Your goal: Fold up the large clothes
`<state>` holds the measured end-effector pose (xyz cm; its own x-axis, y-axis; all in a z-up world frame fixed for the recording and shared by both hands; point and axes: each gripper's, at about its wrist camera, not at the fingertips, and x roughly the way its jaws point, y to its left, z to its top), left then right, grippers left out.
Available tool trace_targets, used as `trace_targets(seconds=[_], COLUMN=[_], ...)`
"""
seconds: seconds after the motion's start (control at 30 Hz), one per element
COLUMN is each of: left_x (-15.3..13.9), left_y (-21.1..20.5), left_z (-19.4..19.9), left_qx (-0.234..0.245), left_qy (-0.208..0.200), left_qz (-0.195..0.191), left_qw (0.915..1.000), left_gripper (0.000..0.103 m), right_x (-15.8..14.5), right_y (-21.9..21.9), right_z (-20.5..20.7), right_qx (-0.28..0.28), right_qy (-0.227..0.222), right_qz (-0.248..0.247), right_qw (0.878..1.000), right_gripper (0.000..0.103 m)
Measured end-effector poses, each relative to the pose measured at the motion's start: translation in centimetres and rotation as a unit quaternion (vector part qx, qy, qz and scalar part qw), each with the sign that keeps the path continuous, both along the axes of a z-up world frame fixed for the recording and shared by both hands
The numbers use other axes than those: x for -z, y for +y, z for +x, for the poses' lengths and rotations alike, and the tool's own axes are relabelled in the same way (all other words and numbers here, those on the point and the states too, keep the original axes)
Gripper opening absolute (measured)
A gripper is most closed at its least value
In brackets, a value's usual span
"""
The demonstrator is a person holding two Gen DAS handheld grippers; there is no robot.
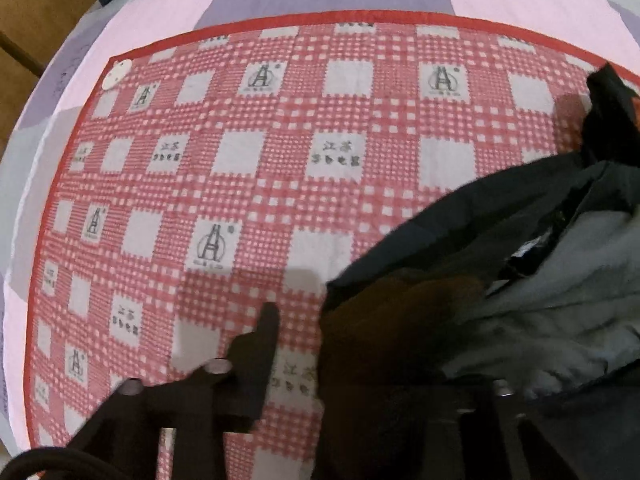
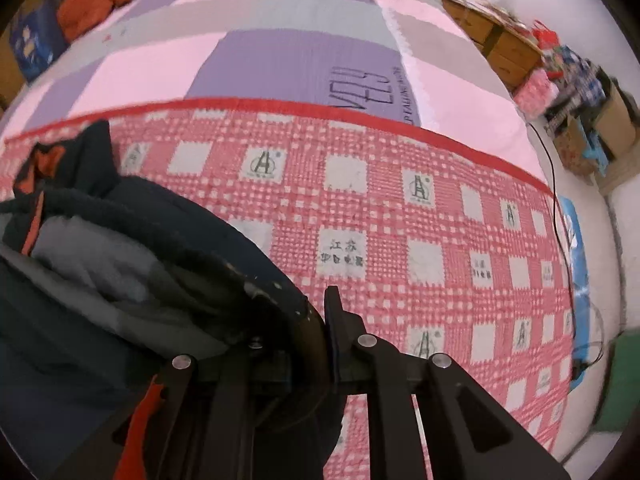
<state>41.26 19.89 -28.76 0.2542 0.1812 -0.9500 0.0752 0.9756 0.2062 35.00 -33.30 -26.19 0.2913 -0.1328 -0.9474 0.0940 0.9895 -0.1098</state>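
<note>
Probably a home bedroom: a bed sheet [image 2: 160, 76] under a checked blanket [image 2: 400, 216], cardboard boxes [image 2: 508, 48] alongside.

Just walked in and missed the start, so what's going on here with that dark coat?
A person is working a dark jacket with a claw in each hand, over a red-and-white checked blanket spread on a pink and purple bedsheet. The right claw looks shut on the jacket's edge. The left claw sits at the garment's other side, one finger buried in the fabric, so its grip is unclear. The jacket is bunched with its grey lining showing, not yet folded flat.
</note>
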Motion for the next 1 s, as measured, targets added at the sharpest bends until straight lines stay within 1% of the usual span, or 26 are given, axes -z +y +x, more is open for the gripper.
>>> trace_targets(seconds=[0.03,0.07,0.1,0.13,0.17,0.2,0.23,0.27,0.3,0.33,0.37,0.4,0.43,0.47,0.5,0.53,0.6,0.67,0.7,0.8,0.83,0.87,0.9,0.93,0.97,1.0], left_x=[-0.5,-1.1,-2.0,-3.0,-4.1,-4.9,-6.4,-7.3,-8.6,-9.5,-10.2,-10.7,-11.2,-11.5,-11.7,-11.8,-12.0,-12.2,-12.4,-12.3,-12.1,-11.9,-11.8,-11.6,-11.3,-11.1], left_y=[0.4,0.8,1.2,1.6,2.0,2.3,2.7,2.8,2.9,2.6,2.3,1.8,1.2,0.4,-0.3,-0.3,-2.2,-4.0,-4.5,-6.8,-7.6,-8.2,-8.6,-9.1,-9.5,-9.9], left_z=[0.1,0.3,0.6,0.9,1.2,1.4,1.6,1.7,1.7,1.6,1.5,1.1,0.6,0.0,-0.7,-0.9,-3.0,-5.2,-6.1,-9.6,-11.1,-12.2,-12.9,-13.9,-14.9,-15.6], left_qx=[0.006,0.013,0.018,0.021,0.023,0.023,0.02,0.018,0.017,0.016,0.02,0.027,0.035,0.045,0.059,0.07,0.105,0.132,0.14,0.17,0.179,0.184,0.186,0.187,0.186,0.184], left_qy=[0.003,0.0,-0.007,-0.014,-0.019,-0.024,-0.034,-0.042,-0.055,-0.063,-0.071,-0.079,-0.084,-0.087,-0.09,-0.091,-0.096,-0.1,-0.101,-0.103,-0.104,-0.104,-0.104,-0.104,-0.104,-0.104], left_qz=[-0.01,-0.021,-0.026,-0.032,-0.044,-0.056,-0.082,-0.097,-0.112,-0.112,-0.109,-0.106,-0.102,-0.099,-0.098,-0.098,-0.104,-0.112,-0.115,-0.133,-0.139,-0.145,-0.147,-0.153,-0.159,-0.165], left_qw=[0.9999,0.9997,0.9995,0.9992,0.9986,0.9979,0.9958,0.9943,0.992,0.9916,0.9913,0.9909,0.9907,0.9902,0.9894,0.9885,0.9844,0.9797,0.9782,0.9709,0.9685,0.9666,0.9659,0.9648,0.9639,0.9634], left_gripper=[0.054,0.077,0.089,0.103,0.103,0.103,0.103,0.103,0.103,0.103,0.103,0.103,0.103,0.103,0.103,0.103,0.103,0.103,0.103,0.103,0.103,0.103,0.103,0.103,0.103,0.103], right_x=[0.3,0.5,0.4,-0.1,-0.5,-1.0,-1.5,-1.8,-2.0,-2.0,-2.1,-2.1,-2.2,-2.5,-3.1,-3.9,-5.4,-5.9,-6.1,-6.6,-6.6,-6.7,-6.9,-7.5,-8.0,-8.9], right_y=[0.1,0.3,0.5,0.5,0.5,0.6,0.5,0.5,0.6,0.9,1.4,2.0,2.9,3.7,4.5,5.3,6.0,6.0,5.4,1.9,0.4,-1.0,-1.9,-3.7,-4.4,-5.8], right_z=[0.4,0.7,0.9,0.9,0.8,0.7,0.6,0.5,0.5,0.4,0.3,0.2,0.1,0.0,-0.1,-0.3,-0.5,-0.4,0.1,2.0,2.6,2.8,2.6,2.1,1.6,0.6], right_qx=[-0.009,-0.018,-0.033,-0.049,-0.062,-0.078,-0.103,-0.125,-0.145,-0.179,-0.21,-0.242,-0.281,-0.31,-0.332,-0.351,-0.367,-0.368,-0.346,-0.23,-0.18,-0.127,-0.092,-0.04,-0.01,0.033], right_qy=[0.009,0.02,0.03,0.034,0.037,0.041,0.049,0.061,0.076,0.099,0.111,0.117,0.113,0.105,0.094,0.083,0.072,0.074,0.081,0.077,0.08,0.078,0.069,0.041,0.019,-0.019], right_qz=[-0.005,-0.005,-0.007,-0.006,-0.008,-0.008,-0.006,-0.007,-0.013,-0.034,-0.076,-0.134,-0.199,-0.235,-0.247,-0.235,-0.177,-0.158,-0.14,-0.09,-0.053,-0.002,0.034,0.097,0.13,0.164], right_qw=[1.0,1.0,0.999,0.998,0.997,0.996,0.993,0.99,0.986,0.978,0.968,0.954,0.932,0.915,0.906,0.902,0.911,0.913,0.924,0.966,0.979,0.989,0.993,0.994,0.991,0.986], right_gripper=[0.016,0.016,0.017,0.022,0.027,0.036,0.051,0.061,0.079,0.094,0.101,0.103,0.103,0.103,0.103,0.103,0.103,0.103,0.103,0.103,0.103,0.103,0.103,0.103,0.103,0.103])
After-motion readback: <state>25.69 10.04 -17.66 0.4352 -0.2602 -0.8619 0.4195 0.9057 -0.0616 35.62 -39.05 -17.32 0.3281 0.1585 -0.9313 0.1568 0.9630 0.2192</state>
